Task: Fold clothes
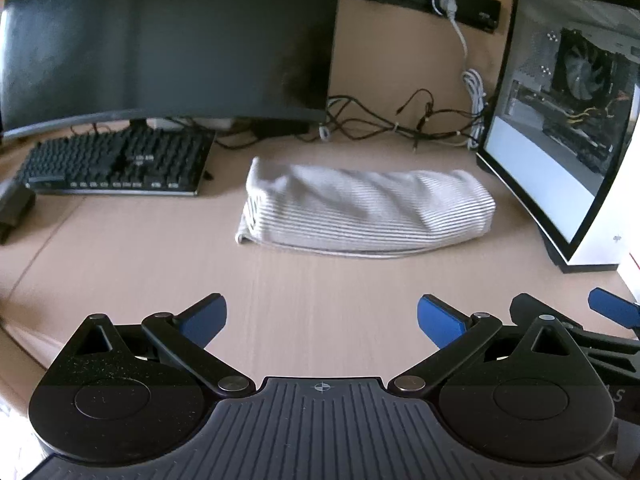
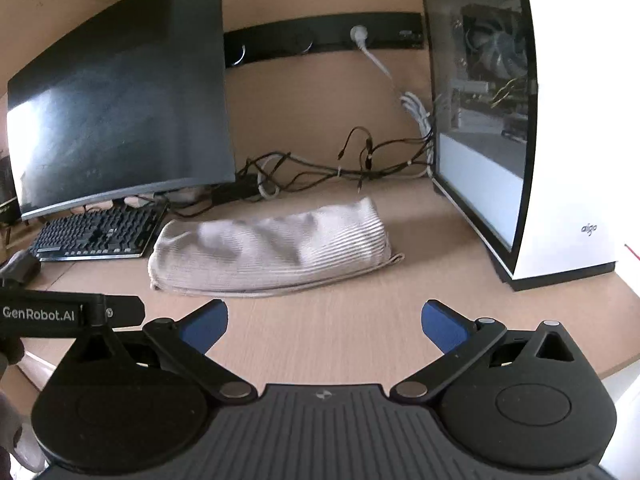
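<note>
On my desk [image 1: 120, 264], between monitor [image 1: 168, 40] and white computer case [image 2: 576, 160], the folded grey ribbed garment [image 1: 360, 212] lies ahead of both tools, untouched. My left gripper [image 1: 322, 316] and right gripper [image 2: 324, 320] gape wide, empty.

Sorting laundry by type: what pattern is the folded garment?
Fine grey-and-white stripes on the folded garment, clearest in the left wrist view.

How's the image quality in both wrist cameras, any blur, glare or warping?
Left wrist view: fisheye bends the monitor; the folded garment looks slightly soft. Right wrist view: window glare on the monitor's left edge, the garment smeared by blur, the PC case bowed.
</note>
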The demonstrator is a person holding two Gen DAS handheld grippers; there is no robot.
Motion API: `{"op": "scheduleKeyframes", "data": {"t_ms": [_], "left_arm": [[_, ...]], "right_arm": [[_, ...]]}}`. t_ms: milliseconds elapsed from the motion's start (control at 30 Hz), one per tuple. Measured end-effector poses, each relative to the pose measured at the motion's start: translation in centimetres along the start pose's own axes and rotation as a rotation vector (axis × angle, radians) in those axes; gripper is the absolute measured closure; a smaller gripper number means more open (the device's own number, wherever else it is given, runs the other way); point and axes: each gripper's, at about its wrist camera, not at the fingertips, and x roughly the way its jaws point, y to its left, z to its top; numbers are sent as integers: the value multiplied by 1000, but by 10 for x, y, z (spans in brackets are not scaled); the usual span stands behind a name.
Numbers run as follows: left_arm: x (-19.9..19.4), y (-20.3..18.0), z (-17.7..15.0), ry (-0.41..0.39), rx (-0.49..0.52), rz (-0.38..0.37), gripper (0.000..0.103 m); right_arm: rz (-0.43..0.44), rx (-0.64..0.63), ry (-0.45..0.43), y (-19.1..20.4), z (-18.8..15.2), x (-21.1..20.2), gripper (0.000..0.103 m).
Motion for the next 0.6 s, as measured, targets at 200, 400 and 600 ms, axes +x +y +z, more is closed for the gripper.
{"op": "scheduleKeyframes", "data": {"t_ms": [200,400,600], "left_arm": [[-2,3,-7,11,-3,7,0],[-5,6,-11,10,-1,14,0],[-4,10,-11,24,-10,6,0]], "right_arm": [[-13,-4,7,0,-2,2,0],[-11,-11,7,2,-4,2,0],[-11,-16,0,3,-3,1,0]]}}
